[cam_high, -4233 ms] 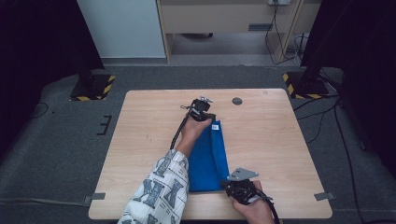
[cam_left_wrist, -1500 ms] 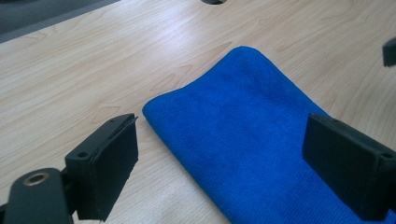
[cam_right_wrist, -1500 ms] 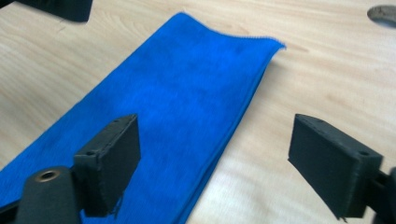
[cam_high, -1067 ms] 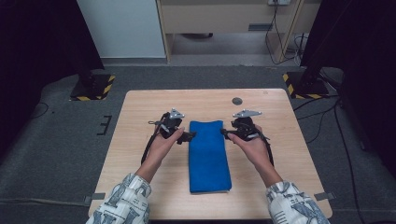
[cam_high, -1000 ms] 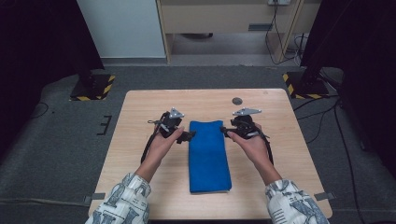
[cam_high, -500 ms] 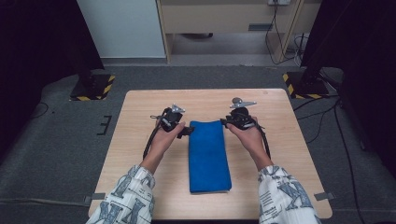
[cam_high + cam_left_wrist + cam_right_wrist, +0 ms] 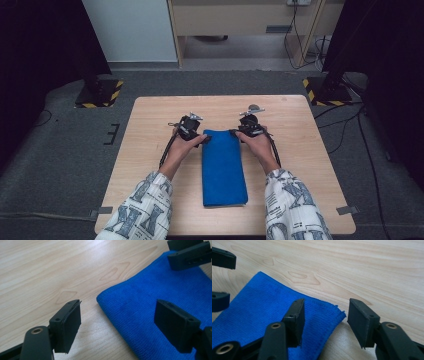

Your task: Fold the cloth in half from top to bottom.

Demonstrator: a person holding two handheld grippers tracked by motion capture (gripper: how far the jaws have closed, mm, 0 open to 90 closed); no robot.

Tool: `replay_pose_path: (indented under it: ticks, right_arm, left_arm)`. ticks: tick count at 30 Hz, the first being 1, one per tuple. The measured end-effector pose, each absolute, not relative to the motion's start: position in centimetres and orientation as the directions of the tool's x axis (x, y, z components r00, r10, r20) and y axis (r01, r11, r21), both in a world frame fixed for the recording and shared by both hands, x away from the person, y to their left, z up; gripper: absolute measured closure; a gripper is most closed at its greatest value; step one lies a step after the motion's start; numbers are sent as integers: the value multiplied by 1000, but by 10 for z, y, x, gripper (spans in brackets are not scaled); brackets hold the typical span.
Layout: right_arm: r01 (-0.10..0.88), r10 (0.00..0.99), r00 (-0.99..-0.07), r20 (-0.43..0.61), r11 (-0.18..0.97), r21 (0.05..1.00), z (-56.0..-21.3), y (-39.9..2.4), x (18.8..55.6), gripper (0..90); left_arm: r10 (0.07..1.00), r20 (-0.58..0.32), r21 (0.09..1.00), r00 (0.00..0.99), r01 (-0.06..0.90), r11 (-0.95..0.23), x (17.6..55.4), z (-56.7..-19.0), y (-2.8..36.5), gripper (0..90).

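Both tools, left (image 7: 202, 140) and right (image 7: 235, 133), have moved from mid-cloth to the far corners of the folded blue cloth (image 7: 223, 167), jaws apart and straddling each corner unclamped, the right's just reopening — corner pinch likely next.

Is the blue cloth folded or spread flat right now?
Folded. The cloth lies as a narrow strip on the table, and the left gripper view shows a thick, rounded doubled edge at its corner.
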State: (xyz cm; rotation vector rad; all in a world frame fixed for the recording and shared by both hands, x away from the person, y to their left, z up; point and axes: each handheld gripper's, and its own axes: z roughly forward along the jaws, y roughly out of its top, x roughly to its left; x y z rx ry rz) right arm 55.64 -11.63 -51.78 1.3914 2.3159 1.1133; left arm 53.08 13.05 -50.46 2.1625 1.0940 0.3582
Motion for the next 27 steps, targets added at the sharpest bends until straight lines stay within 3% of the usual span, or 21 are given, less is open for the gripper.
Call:
replay_pose_path:
  ticks: [7, 12, 20, 27]
  right_arm:
    - [677, 829, -530, 178, 286, 678, -527, -115, 565, 436]
    - [660, 815, -556, 163, 314, 683, -527, -111, 565, 551]
    - [638, 800, -581, 147, 336, 692, -529, -108, 564, 845]
    - [640, 799, -580, 155, 330, 694, -530, -107, 563, 869]
  left_arm:
    - [802, -58, 679, 595, 612, -404, 532, -505, 130, 228]
    - [809, -58, 678, 585, 618, -398, 530, -500, 134, 264]
    - [811, -85, 696, 578, 617, -367, 533, -499, 139, 377]
    - [812, -93, 692, 576, 624, -363, 537, -509, 135, 416]
